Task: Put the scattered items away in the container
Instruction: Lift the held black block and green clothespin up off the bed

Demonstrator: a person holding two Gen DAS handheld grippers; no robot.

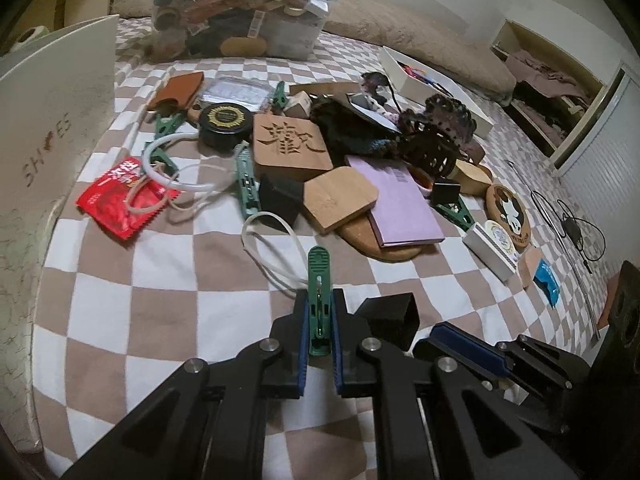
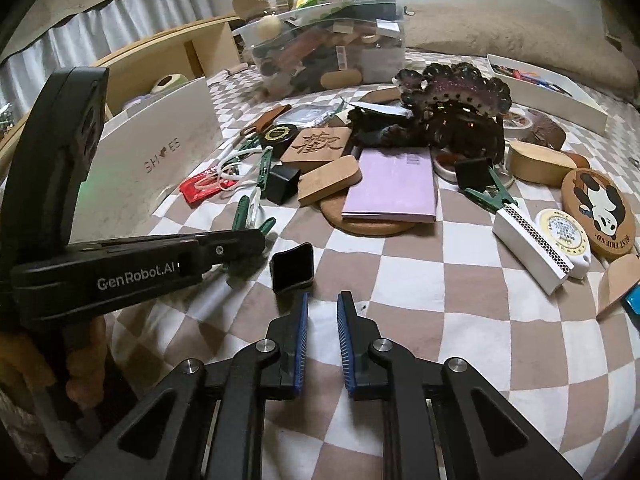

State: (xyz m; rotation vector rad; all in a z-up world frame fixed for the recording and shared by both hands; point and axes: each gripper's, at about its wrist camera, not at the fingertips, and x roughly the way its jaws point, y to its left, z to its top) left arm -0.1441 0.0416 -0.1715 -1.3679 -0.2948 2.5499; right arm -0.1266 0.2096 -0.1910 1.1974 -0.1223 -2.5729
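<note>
Between the blue pads of the left gripper (image 1: 319, 336) stood a green clothes peg (image 1: 319, 304), clamped upright with its ribbed end pointing away from the camera. Just beside that peg, on the side of the right gripper (image 2: 323, 312), lay a small black square cup (image 1: 394, 320) on the checkered bedspread (image 1: 168, 280); the right gripper was closed on nothing, its pads drawn near each other just short of the same cup (image 2: 291, 268). Beyond the peg a white cord loop (image 1: 272, 248) lay on the bedspread. Farther from the peg lay the scattered pile: a plain wooden coaster (image 1: 340, 198), a lilac notebook (image 1: 400, 204), a carved wooden coaster (image 1: 290, 142), a round black tin (image 1: 226, 122) and a dark hair claw (image 1: 432, 148). A red sachet (image 1: 122, 198) lay well to one side of the peg, near a white box (image 1: 60, 120) lettered on its face. On the other side lay a white matchbox (image 1: 490, 254) and a round panda coaster (image 1: 508, 210). Farthest from the peg, at the head of the bed, stood the clear plastic container (image 1: 240, 12), already heaped with items.
</note>
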